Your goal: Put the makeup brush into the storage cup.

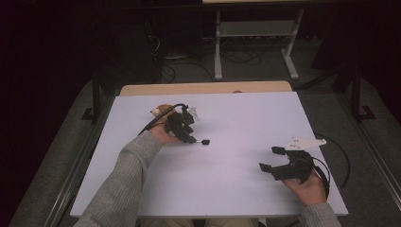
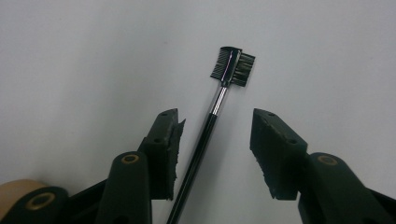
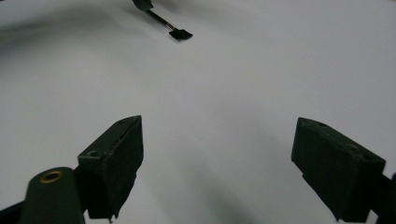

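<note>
Here: one brow brush (image 2: 205, 126), two grippers, one table (image 1: 227, 189).

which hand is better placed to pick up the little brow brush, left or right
Left. The left gripper already has the brow brush handle between its jaws, pads not yet pressing it. The right gripper sits open near the table's right edge, far from the brush.
</note>
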